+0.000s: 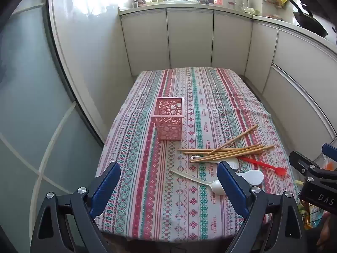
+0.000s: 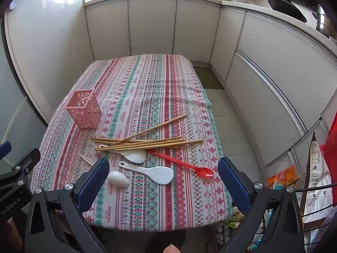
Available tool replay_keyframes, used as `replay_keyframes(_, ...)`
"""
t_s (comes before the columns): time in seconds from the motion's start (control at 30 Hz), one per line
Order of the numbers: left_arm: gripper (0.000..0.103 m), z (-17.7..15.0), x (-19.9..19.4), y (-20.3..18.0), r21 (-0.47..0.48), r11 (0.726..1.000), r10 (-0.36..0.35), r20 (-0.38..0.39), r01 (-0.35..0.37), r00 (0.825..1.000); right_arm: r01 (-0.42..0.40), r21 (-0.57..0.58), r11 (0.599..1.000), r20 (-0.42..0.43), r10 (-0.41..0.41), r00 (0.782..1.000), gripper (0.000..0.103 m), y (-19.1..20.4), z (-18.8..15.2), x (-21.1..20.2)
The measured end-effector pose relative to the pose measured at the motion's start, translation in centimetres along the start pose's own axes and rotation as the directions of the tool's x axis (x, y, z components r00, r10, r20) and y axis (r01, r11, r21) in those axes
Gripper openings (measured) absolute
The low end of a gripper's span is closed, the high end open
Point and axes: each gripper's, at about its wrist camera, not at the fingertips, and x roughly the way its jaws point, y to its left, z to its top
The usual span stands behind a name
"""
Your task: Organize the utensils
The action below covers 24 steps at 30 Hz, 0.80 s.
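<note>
Both grippers hang over the near edge of the table, the left gripper (image 1: 168, 186) and the right gripper (image 2: 163, 178), each with jaws spread wide and nothing between them. On the patterned tablecloth (image 2: 147, 97), nearest lie a white spoon (image 2: 118, 178), a white rice paddle (image 2: 155, 174) and a red spoon (image 2: 185, 165). Behind them a second rice paddle (image 2: 133, 156) lies partly under loose wooden chopsticks (image 2: 147, 142). Farther left, a pink perforated holder (image 2: 84, 109) stands upright, apart from the utensils.

Left claw (image 1: 168, 181) angled downward, blue pads spread wide, nothing between them, right claw (image 2: 164, 177) likewise downward, jaws fully apart, empty
</note>
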Motion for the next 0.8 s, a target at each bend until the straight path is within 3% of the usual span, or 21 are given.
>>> replay_keyframes(0.8, 0.094, -0.03, 0.4, -0.09, 0.004, 1.0, 0.012, -0.02, -0.012, 1.0, -0.015, -0.013, 1.0, -0.005, 0.015, 1.0, 0.103, 0.5, -0.36, 0.27)
